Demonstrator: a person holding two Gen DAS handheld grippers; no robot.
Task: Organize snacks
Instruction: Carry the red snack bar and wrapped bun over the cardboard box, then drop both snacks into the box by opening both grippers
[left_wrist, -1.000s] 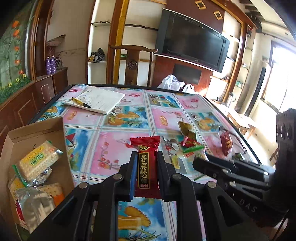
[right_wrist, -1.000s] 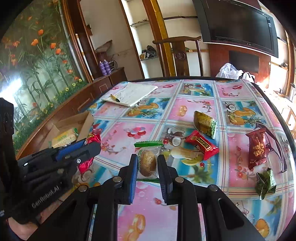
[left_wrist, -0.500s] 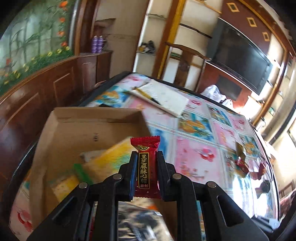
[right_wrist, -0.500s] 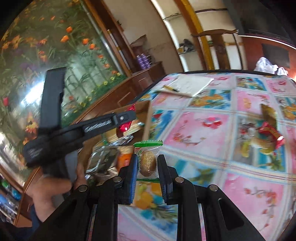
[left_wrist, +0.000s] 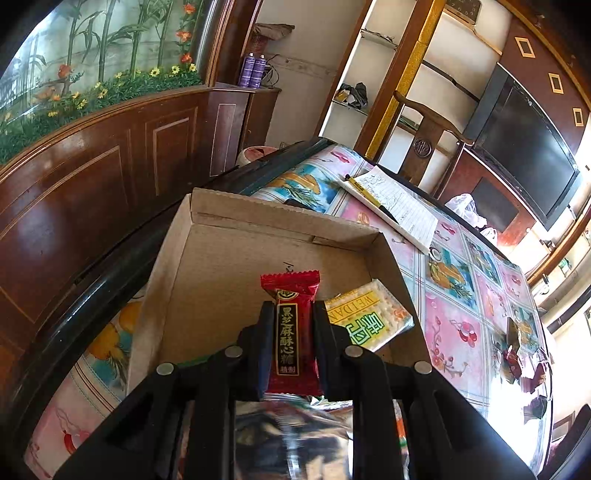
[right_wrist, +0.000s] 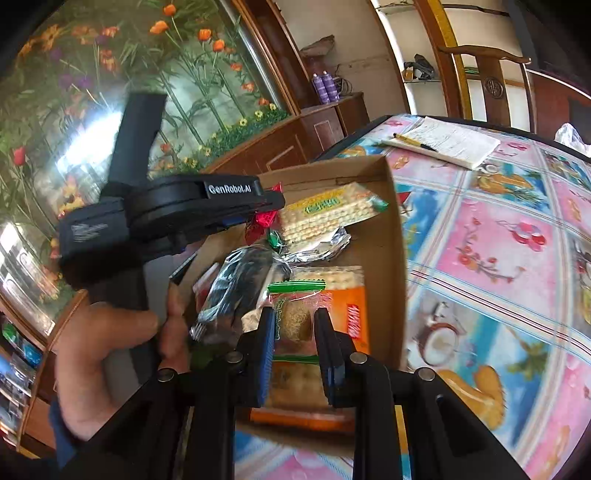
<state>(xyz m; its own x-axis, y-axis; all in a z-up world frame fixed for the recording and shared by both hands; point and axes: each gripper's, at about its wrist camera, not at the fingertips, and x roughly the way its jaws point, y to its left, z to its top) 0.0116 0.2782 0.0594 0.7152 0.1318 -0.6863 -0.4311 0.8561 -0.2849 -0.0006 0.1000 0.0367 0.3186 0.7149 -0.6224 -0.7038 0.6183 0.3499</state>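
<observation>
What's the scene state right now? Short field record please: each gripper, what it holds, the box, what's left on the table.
left gripper: shut on red candy bar, over the cardboard box
right gripper: shut on clear-wrapped pastry, over the same box
box contents: cracker packs, foil-wrapped snacks, orange pack
table: notebook with pen; a few snacks at the far end

Both wrist views look down, close, into the cardboard box (left_wrist: 236, 266).
</observation>
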